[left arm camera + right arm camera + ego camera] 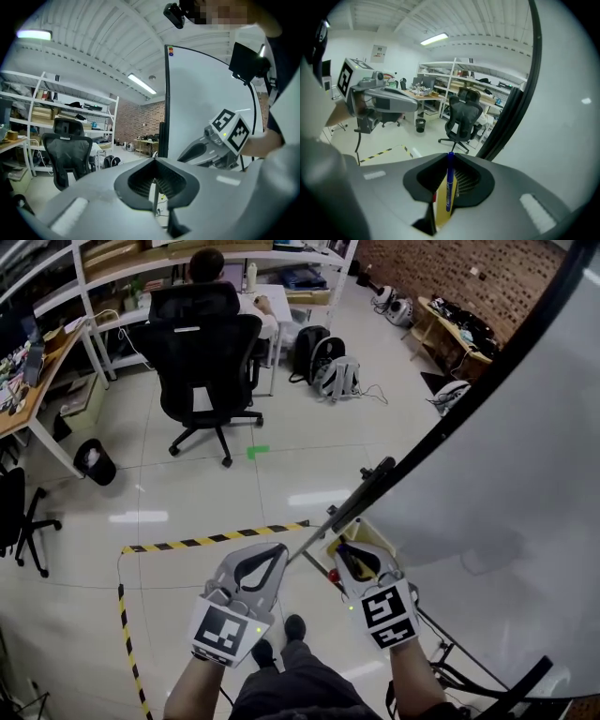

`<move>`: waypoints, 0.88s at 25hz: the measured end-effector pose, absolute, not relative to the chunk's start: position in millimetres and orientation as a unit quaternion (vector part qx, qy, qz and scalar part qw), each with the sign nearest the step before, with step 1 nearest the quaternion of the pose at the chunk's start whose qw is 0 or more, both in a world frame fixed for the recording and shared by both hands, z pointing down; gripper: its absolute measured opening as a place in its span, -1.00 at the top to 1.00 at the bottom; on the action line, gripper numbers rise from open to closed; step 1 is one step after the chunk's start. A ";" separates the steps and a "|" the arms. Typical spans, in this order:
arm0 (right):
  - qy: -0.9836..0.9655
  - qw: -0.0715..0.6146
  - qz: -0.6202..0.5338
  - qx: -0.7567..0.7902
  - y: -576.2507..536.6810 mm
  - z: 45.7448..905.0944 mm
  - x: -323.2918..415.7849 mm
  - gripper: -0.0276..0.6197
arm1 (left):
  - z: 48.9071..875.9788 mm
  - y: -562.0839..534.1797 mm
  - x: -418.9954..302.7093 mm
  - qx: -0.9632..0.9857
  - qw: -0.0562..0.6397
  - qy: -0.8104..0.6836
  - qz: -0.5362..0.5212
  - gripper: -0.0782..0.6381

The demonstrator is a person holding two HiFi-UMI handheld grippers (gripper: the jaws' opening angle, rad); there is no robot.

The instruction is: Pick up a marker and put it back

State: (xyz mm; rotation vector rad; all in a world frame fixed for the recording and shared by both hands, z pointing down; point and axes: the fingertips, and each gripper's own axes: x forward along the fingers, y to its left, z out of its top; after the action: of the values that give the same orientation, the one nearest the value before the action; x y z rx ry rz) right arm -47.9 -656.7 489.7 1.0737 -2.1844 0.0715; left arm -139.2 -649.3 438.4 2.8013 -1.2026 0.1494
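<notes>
Right gripper (pixel 450 157), beside the whiteboard (pixel 562 117), is clamping its fingers on the blue marker (pixel 449 187), which is standing upright between them. The marker is probably light, rigid and smooth-barrelled, so it is liable to slip. It is best taken at mid-barrel, across its width. Left gripper (pixel 156 164) is idling alongside, its fingers together on nothing.
</notes>
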 end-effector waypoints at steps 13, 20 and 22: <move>-0.884 0.212 -0.061 0.411 -624.6 377.8 -77.3 0.78 | 353.5 -618.1 -151.9 0.907 -0.054 -0.416 0.033 0.77; -0.904 0.120 -0.134 0.389 -572.6 301.1 -99.4 0.78 | 321.0 -579.1 -166.8 0.902 -0.088 -0.421 0.010 0.77; -0.906 0.105 -0.145 0.383 -557.3 288.3 -106.7 0.78 | 313.6 -567.9 -175.4 0.900 -0.093 -0.426 0.002 0.77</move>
State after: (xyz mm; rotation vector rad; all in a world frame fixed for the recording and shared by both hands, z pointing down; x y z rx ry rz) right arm -106.7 -557.3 288.3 1.1283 -2.6725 -0.4262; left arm -175.4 -567.9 313.6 3.0075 -1.4239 0.0055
